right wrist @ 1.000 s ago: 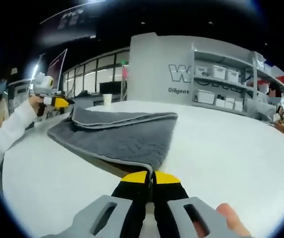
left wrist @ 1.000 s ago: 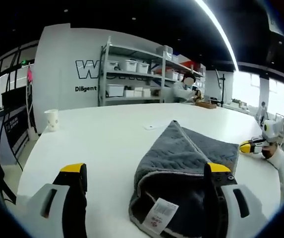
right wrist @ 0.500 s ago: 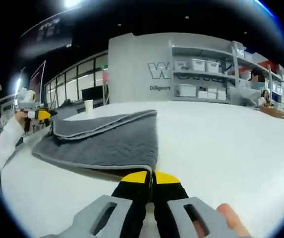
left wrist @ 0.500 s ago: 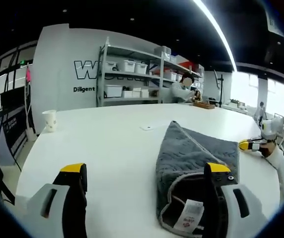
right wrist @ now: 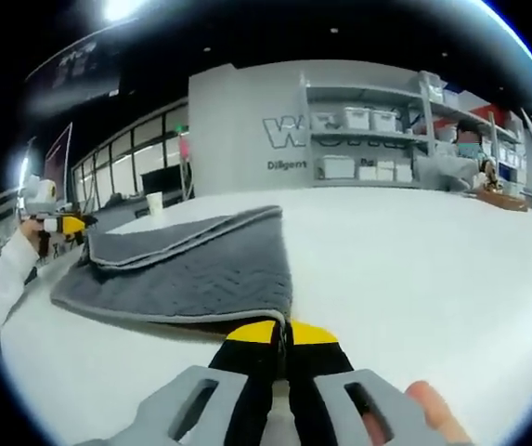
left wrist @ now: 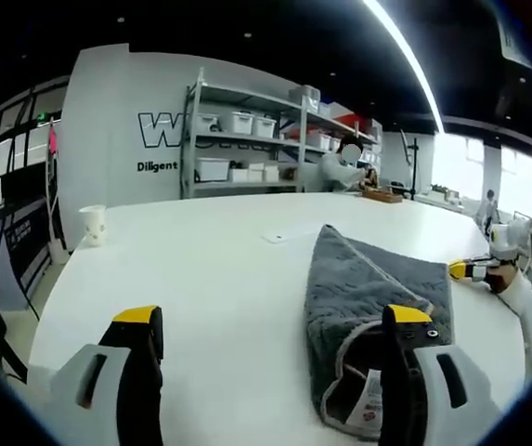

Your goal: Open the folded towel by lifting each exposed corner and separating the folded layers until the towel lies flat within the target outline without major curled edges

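Note:
The grey quilted towel [left wrist: 372, 283] lies folded on the white table [left wrist: 210, 269], its near end curled up and showing a white label [left wrist: 369, 413] beside my right jaw. My left gripper [left wrist: 273, 321] is open, its jaws wide apart with bare table between them and the towel just inside the right one. In the right gripper view the folded layers of the towel [right wrist: 201, 265] stretch away to the left. My right gripper [right wrist: 279, 333] is shut on the towel's near corner edge. That right gripper [left wrist: 470, 271] also appears at the towel's far side, held by a white-sleeved hand.
A paper cup [left wrist: 92, 225] stands near the table's far left edge, and a small white card [left wrist: 273, 238] lies beyond the towel. Shelving with white bins [left wrist: 247, 139] stands behind the table. My left gripper [right wrist: 61, 223] appears at the left of the right gripper view.
In the left gripper view the towel's near end has slid right, out from between the open jaws, and bunched narrower. The right gripper stays shut on the corner while its view swings.

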